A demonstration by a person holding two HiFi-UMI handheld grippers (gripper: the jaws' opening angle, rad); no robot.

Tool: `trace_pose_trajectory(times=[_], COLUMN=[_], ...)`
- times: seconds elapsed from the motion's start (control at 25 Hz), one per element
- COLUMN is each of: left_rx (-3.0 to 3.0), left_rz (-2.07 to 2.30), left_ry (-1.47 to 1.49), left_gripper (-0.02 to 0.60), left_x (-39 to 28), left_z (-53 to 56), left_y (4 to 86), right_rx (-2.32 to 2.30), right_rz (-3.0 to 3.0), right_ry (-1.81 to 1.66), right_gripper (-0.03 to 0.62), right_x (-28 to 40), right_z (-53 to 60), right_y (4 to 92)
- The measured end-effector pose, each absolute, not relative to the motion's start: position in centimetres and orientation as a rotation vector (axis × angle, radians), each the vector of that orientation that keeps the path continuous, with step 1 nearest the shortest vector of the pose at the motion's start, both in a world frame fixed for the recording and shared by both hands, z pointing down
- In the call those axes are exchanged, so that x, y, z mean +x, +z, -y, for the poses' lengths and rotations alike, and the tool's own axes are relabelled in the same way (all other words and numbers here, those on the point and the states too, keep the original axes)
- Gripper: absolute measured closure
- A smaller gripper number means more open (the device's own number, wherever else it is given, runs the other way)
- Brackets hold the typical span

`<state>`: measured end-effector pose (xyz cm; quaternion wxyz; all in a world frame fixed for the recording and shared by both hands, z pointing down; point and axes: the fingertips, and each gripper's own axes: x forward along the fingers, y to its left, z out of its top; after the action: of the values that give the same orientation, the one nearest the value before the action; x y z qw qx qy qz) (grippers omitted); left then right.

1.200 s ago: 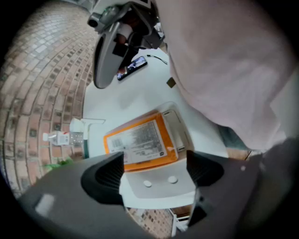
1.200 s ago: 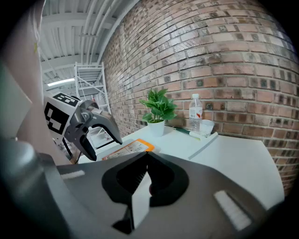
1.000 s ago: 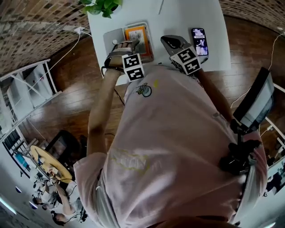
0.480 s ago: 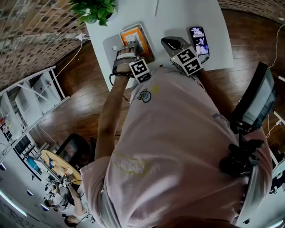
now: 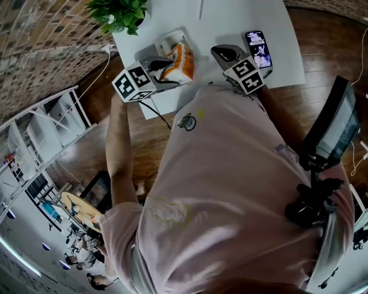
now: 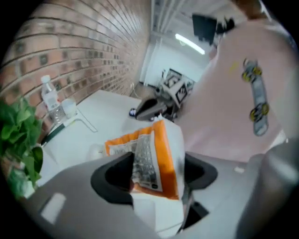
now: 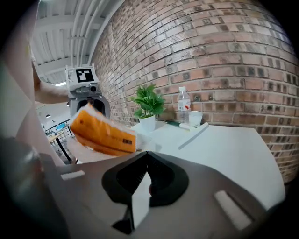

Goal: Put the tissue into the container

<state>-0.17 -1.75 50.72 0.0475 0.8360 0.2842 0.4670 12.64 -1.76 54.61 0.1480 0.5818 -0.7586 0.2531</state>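
Since a second ago, pack is off the table: it lay flat by the container, now hangs tilted in the air, and the left gripper's marker cube has swung out to the view's left.

Left gripper (image 6: 155,173): jaws have just been closing, now part-spread and pinching the orange-and-white tissue pack (image 6: 150,154) across its width. Pack stands on edge between the pads, most of it sticking out beyond the tips.

Right gripper (image 7: 148,181): jaws pressed together, resting low over the table (image 5: 230,23). A white strip sits at the seam; cannot tell if it is tissue or gripper part.

Container (image 5: 165,40): pale, open, just beyond the pack and partly hidden by it. Tissue pack is above and beside it, not in.

Risks, as I judge them: soft wrapper, grip only at one end, so the pack could twist or slide out on the way over. Coming in tilted, an edge could catch the container rim and ride up.

Farther: phone (image 5: 257,47) near the right gripper, potted plant (image 5: 118,12) at the table's far corner, water bottle (image 7: 183,105) by the brick wall.
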Motion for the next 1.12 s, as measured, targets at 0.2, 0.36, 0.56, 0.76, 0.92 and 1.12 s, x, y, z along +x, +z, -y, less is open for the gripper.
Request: trace_pose_trajectory(times=[0.2,0.36,0.56,0.76,0.92,1.12], left_rx=[2.461,2.15,1.892,1.906,1.902,1.835], left_rz=[-0.593,-0.515,-0.586,-0.66,-0.767,-0.831], left_ry=[0.291,-0.563,-0.876,-0.776,-0.746,-0.702], left_gripper=[0.273,0.273,0.27,0.268,0.268,0.265], left_x=[2.1,-1.4,-5.1,-3.9,-5.0,-2.8], left_z=[4.8,7.9,7.2,5.1,4.6,4.2], left_y=[38.2,30.8,30.7,31.2,32.3,31.2], right_rx=[1.784,1.959,1.807,1.354,1.057,0.949], right_rz=[2.261,2.455,2.894,3.28,3.394,3.406], right_ry=[0.768,0.923,0.78,1.037,1.656,1.712], right_gripper=[0.592,0.59,0.497,0.219,0.17,0.166], right_x=[14.0,15.8,13.5,10.4,9.3,8.6], right_z=[1.5,1.6,1.9,4.2,5.0,5.1], right_y=[53.3,50.2,40.3,32.9,32.6,32.3])
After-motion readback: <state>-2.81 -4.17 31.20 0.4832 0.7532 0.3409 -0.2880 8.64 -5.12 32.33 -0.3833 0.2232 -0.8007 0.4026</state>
